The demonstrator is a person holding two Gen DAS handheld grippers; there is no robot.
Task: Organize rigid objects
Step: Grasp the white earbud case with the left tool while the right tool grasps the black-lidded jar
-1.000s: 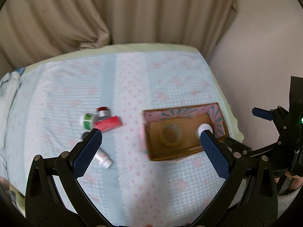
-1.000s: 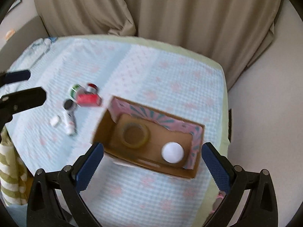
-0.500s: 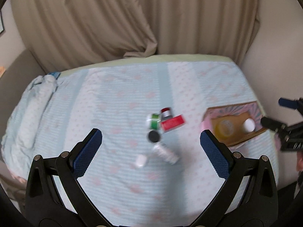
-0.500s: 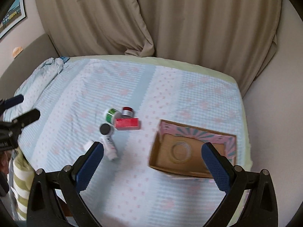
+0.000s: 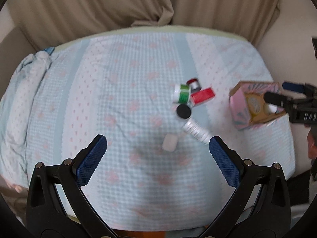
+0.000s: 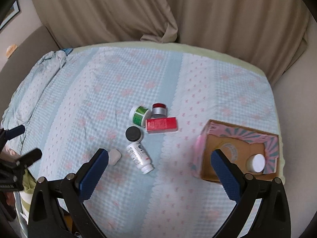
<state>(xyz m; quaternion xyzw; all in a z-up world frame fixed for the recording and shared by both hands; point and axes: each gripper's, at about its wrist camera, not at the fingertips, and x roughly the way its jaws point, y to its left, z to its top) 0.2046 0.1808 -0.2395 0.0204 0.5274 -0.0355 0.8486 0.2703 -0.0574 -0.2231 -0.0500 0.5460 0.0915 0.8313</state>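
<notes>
A cluster of small items lies mid-bed: a green-labelled jar [image 6: 139,115], a red-lidded silver jar [image 6: 159,110], a red box [image 6: 161,125], a black-lidded jar [image 6: 133,134], a white bottle [image 6: 140,157] on its side and a small white block [image 6: 115,156]. The same cluster shows in the left wrist view, with the red box [image 5: 203,95] and white bottle [image 5: 196,131]. A pink cardboard box [image 6: 238,154] at the right holds a tape roll [image 6: 230,150] and a white-capped jar [image 6: 257,163]. My left gripper [image 5: 158,151] and right gripper [image 6: 159,165] are open and empty above the bed.
The bed has a light blue patterned cover [image 6: 99,91]. Beige curtains [image 6: 158,10] hang behind it. A rolled blanket [image 6: 51,59] lies at the far left. A beige wall [image 6: 297,103] borders the bed's right edge, close to the pink box.
Both grippers have swung left, away from the pink box, and now face the cluster of loose items. Both stay open and empty.
</notes>
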